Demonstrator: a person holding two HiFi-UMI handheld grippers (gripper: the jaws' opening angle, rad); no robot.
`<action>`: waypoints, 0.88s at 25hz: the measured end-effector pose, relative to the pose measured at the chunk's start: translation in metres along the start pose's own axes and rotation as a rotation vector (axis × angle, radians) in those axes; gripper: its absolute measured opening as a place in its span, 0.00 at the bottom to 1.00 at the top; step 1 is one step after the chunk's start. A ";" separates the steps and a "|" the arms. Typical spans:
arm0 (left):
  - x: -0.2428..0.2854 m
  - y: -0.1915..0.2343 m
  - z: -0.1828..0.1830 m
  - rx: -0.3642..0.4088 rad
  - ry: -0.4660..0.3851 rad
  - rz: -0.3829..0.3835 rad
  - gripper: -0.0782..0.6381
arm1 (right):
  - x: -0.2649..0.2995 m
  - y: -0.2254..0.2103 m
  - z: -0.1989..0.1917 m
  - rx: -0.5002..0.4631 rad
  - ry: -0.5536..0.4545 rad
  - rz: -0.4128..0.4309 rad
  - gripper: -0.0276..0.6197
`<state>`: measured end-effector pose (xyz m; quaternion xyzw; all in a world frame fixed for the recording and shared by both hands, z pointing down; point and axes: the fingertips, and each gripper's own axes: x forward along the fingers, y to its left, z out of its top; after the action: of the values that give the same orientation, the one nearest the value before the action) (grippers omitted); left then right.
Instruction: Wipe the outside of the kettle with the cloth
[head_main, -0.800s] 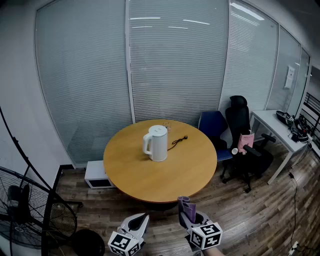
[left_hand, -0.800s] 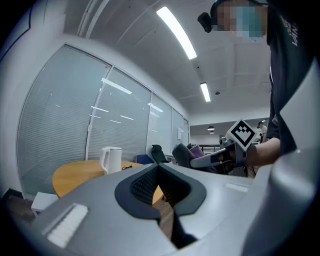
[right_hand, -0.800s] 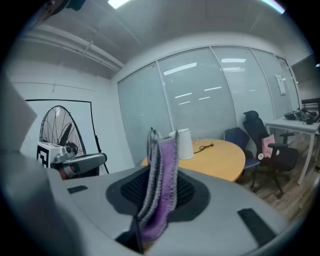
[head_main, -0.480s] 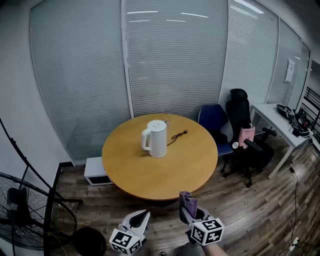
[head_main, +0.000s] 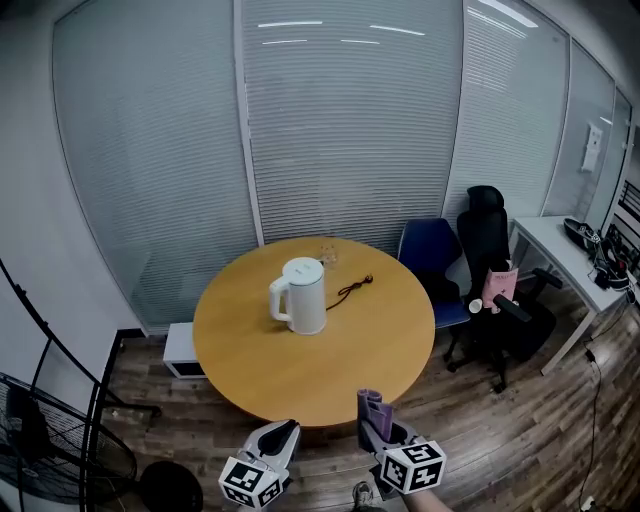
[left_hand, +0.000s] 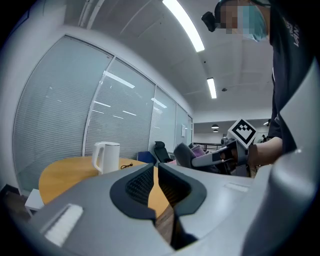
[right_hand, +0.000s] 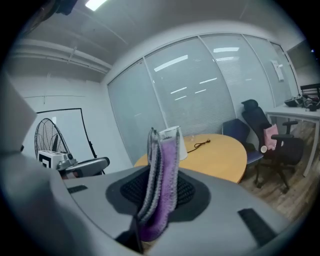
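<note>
A white electric kettle (head_main: 300, 295) stands upright on the round wooden table (head_main: 330, 350), handle to the left; it also shows in the left gripper view as the kettle (left_hand: 106, 156) and, partly hidden by the cloth, as the kettle (right_hand: 176, 141). My right gripper (head_main: 373, 412) is shut on a folded purple cloth (right_hand: 161, 182), which sticks up as the cloth (head_main: 368, 404) near the table's front edge. My left gripper (head_main: 280, 433) hangs beside it, shut and empty, its jaws meeting in the left gripper (left_hand: 155, 182). Both grippers are well short of the kettle.
A black cord (head_main: 353, 286) lies on the table behind the kettle. Office chairs (head_main: 490, 290) and a white desk (head_main: 570, 265) stand at the right. A floor fan (head_main: 50, 440) is at the lower left, a white box (head_main: 180, 350) under the table, glass walls behind.
The view has shifted, so the table and kettle sit slightly further left in the frame. Both grippers stay low in front of the table, the cloth still held.
</note>
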<state>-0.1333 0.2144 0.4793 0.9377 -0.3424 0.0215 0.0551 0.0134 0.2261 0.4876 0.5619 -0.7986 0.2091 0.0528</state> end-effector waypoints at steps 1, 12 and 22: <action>0.010 0.001 0.001 0.000 0.001 0.005 0.13 | 0.005 -0.008 0.003 -0.003 0.007 0.008 0.20; 0.102 0.018 0.001 -0.045 0.015 0.124 0.29 | 0.065 -0.094 0.046 -0.037 0.046 0.104 0.20; 0.133 0.040 -0.001 -0.091 0.022 0.231 0.29 | 0.100 -0.128 0.061 -0.022 0.071 0.159 0.20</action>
<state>-0.0574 0.0995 0.4945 0.8883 -0.4480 0.0227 0.0983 0.1039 0.0788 0.4989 0.4881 -0.8407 0.2235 0.0707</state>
